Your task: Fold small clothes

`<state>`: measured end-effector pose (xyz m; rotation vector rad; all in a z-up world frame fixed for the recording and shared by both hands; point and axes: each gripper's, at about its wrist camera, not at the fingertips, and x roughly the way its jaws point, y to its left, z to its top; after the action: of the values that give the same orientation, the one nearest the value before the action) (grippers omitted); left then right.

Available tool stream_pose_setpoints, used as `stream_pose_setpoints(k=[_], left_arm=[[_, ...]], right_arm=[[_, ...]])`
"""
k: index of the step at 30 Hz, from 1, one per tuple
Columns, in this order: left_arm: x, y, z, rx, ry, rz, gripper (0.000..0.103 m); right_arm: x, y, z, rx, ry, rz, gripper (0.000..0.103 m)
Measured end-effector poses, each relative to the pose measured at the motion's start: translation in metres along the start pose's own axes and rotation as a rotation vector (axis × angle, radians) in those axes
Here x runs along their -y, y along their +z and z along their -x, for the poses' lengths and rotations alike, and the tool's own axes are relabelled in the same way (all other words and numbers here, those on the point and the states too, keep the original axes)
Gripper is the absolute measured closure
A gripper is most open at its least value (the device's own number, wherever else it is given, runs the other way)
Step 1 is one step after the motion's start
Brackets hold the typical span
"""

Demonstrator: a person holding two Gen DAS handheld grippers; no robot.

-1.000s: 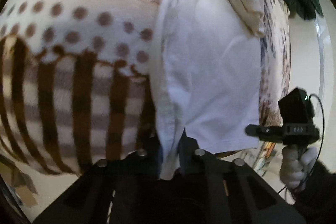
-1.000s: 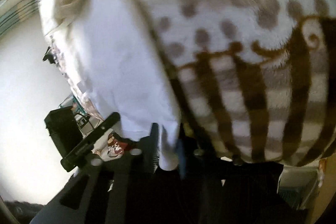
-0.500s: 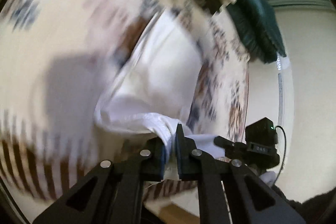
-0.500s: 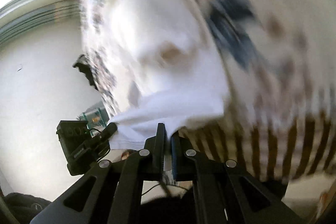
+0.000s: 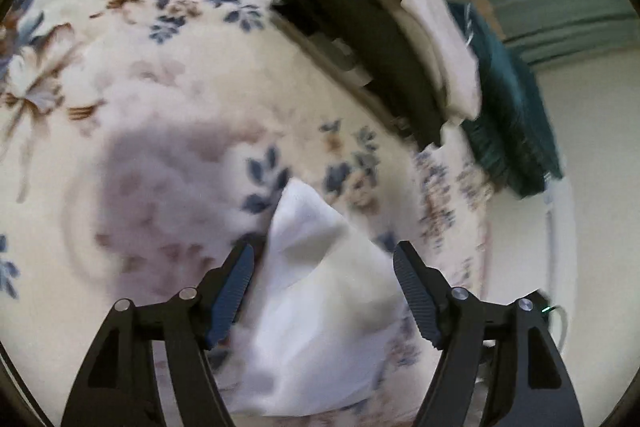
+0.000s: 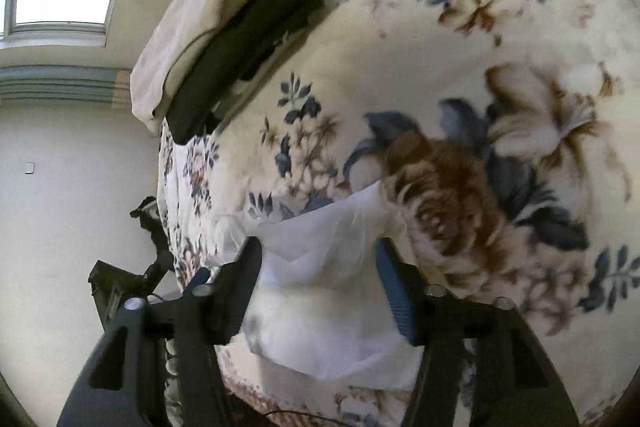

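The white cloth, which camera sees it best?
The left wrist view: the white cloth fills the gap between the opening fingers, peak to lower edge. The right wrist view shows it too, but its left finger hides one side.

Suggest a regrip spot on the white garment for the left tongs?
Probably the raised fold peak of the white garment, approached from above. It lies crumpled on the floral blanket between the opening jaws of the left tongs; that ridge stands proud, so the pads can pinch it without catching blanket.
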<state>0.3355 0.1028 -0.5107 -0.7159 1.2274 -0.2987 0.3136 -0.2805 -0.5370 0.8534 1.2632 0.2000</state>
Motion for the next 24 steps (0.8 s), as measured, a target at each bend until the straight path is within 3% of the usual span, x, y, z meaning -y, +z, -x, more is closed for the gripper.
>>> stream_pose_setpoints(k=[4,8,9,10,11,12,13,14,17,20,21,22,24], left_arm=[[-0.007,-0.007,-0.029,-0.103,0.03,-0.029,0.033],[-0.001,0.001,-0.077,-0.182,0.051,-0.089,0.035],[0.001,0.002,-0.08,-0.185,0.044,-0.101,0.041],[0.005,0.005,-0.084,-0.178,0.034,-0.115,0.077],[0.008,0.01,-0.089,-0.181,0.031,-0.136,0.087],[0.01,0.012,-0.088,-0.181,0.034,-0.142,0.087],[0.009,0.015,-0.087,-0.169,0.025,-0.144,0.092],[0.005,0.019,-0.084,-0.151,0.019,-0.138,0.093],[-0.012,0.029,-0.077,-0.163,-0.007,-0.076,0.093],[-0.026,0.028,-0.056,-0.185,-0.026,-0.007,0.09],[-0.029,0.025,-0.047,-0.176,-0.039,-0.004,0.083],[-0.031,0.017,-0.035,-0.167,-0.052,-0.006,0.071],[-0.036,-0.008,-0.01,-0.168,-0.048,-0.028,0.057]], right_arm=[[0.025,-0.003,-0.017,-0.059,-0.073,-0.011,0.041],[0.038,0.007,-0.049,-0.108,-0.086,-0.067,0.041],[0.039,0.012,-0.057,-0.116,-0.075,-0.081,0.041],[0.039,0.019,-0.066,-0.123,-0.058,-0.099,0.041],[0.037,0.024,-0.072,-0.118,-0.047,-0.1,0.045],[0.034,0.028,-0.075,-0.103,-0.035,-0.092,0.077],[0.028,0.034,-0.079,-0.091,-0.043,-0.08,0.097],[0.024,0.038,-0.079,-0.076,-0.047,-0.077,0.098],[0.015,0.047,-0.078,-0.023,-0.112,-0.051,0.098],[0.014,0.045,-0.078,-0.055,-0.156,-0.036,0.094],[0.016,0.041,-0.073,-0.078,-0.148,-0.035,0.089],[0.018,0.034,-0.067,-0.091,-0.14,-0.033,0.079],[0.022,0.02,-0.054,-0.107,-0.126,-0.03,0.059]])
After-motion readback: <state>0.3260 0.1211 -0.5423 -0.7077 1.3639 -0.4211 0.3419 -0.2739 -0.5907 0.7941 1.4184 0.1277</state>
